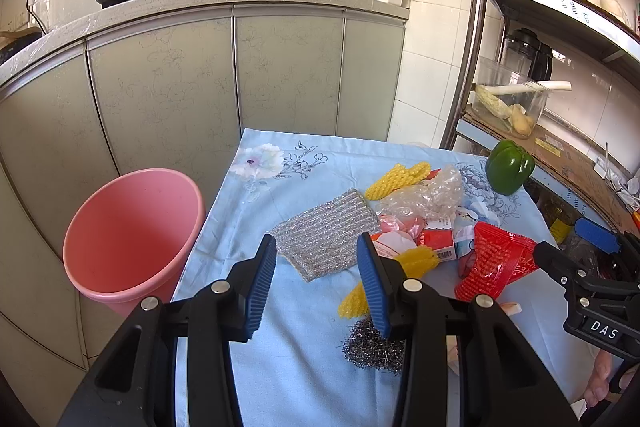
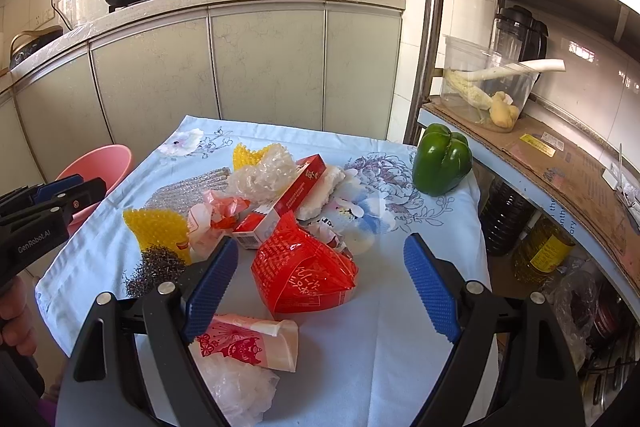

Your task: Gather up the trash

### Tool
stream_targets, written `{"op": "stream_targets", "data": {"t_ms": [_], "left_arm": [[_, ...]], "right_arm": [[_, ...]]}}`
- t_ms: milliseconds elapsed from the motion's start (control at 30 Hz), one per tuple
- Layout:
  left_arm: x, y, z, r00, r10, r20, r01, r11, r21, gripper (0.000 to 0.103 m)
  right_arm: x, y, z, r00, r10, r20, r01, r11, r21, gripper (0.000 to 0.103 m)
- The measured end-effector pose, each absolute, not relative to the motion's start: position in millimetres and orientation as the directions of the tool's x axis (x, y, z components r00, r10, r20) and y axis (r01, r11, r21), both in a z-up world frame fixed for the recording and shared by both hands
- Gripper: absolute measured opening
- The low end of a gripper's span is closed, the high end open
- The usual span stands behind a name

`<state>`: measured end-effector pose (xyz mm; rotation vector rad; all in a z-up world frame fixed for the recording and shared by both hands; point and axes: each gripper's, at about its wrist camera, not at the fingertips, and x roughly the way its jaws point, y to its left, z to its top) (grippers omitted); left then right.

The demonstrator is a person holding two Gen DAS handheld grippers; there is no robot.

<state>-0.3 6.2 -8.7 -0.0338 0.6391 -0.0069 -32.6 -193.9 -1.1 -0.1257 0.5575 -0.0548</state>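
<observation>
Your right gripper (image 2: 320,285) is nearest to the camera, its blue-padded fingers (image 2: 210,287) spread wide apart and holding nothing. Between them, a little farther, lies a crumpled red plastic snack bag with white print (image 2: 304,273) on the light blue flowered tablecloth (image 2: 400,347). Near your left finger rests a pink paper wrapper with red pattern (image 2: 250,345), and a thin clear plastic bag (image 2: 236,393) touches it on the near side.

Farther on the cloth the trash sits in one heap: a red and white carton box (image 2: 288,201), a crumpled clear bubble-like plastic sheet (image 2: 262,173), a white foam piece (image 2: 324,193) and yellow bumpy plastic pieces (image 2: 156,231). A dark steel wool ball (image 2: 154,269) lies just beside the near yellow piece. A silver glittering scrub cloth (image 1: 326,233) lies flat at the left of the heap.

Your left gripper (image 1: 320,285) is also open and empty, above the silver cloth's near edge. A round pink plastic bucket (image 1: 132,239) stands on the floor at the left of the table. A green bell pepper (image 2: 442,159) sits at the far right corner.
</observation>
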Motion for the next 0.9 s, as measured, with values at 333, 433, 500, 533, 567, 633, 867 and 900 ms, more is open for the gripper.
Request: {"op": "stream_targets", "data": {"t_ms": [333, 433, 500, 533, 567, 633, 867, 900], "left_arm": [[-0.1, 6.9, -8.8, 0.803, -0.018, -0.596, -0.005, 0.999, -0.036, 0.041], [0.0, 7.6, -9.0, 0.802, -0.021, -0.596, -0.002, 0.999, -0.038, 0.041], [0.3, 10.0, -9.2, 0.802, -0.025, -0.597, -0.001, 0.999, -0.043, 0.041], [0.1, 11.4, -9.5, 0.803, -0.030, -0.596, 0.002, 0.999, -0.048, 0.041], [-0.2, 13.1, -9.7, 0.802, -0.041, -0.596, 0.010, 0.998, -0.055, 0.041], [-1.6, 14.9, -9.1, 0.799, -0.066, -0.598, 0.034, 0.997, -0.066, 0.041], [-8.8, 24.7, -9.4, 0.773, -0.161, -0.613, 0.104, 0.986, -0.128, 0.042], [-9.8, 26.6, -10.5, 0.762, -0.183, -0.621, 0.115, 0.982, -0.147, 0.042]], "right_arm": [[-32.6, -194.6, -0.5, 0.846, -0.089, -0.525, 0.020, 0.991, -0.135, 0.085], [-32.0, -196.7, -0.9, 0.844, -0.089, -0.529, 0.022, 0.991, -0.130, 0.085], [-31.5, -198.6, -0.8, 0.844, -0.093, -0.528, 0.027, 0.991, -0.131, 0.085], [-31.7, -200.9, -0.6, 0.846, -0.093, -0.525, 0.031, 0.991, -0.127, 0.085], [-32.0, -202.5, -0.5, 0.847, -0.095, -0.523, 0.034, 0.992, -0.125, 0.085], [-33.4, -206.0, 0.3, 0.844, -0.094, -0.527, 0.038, 0.993, -0.115, 0.085], [-43.1, -211.0, 8.0, 0.836, -0.099, -0.540, 0.046, 0.993, -0.111, 0.085], [-44.6, -211.7, 8.5, 0.834, -0.099, -0.543, 0.046, 0.993, -0.110, 0.085]]}}
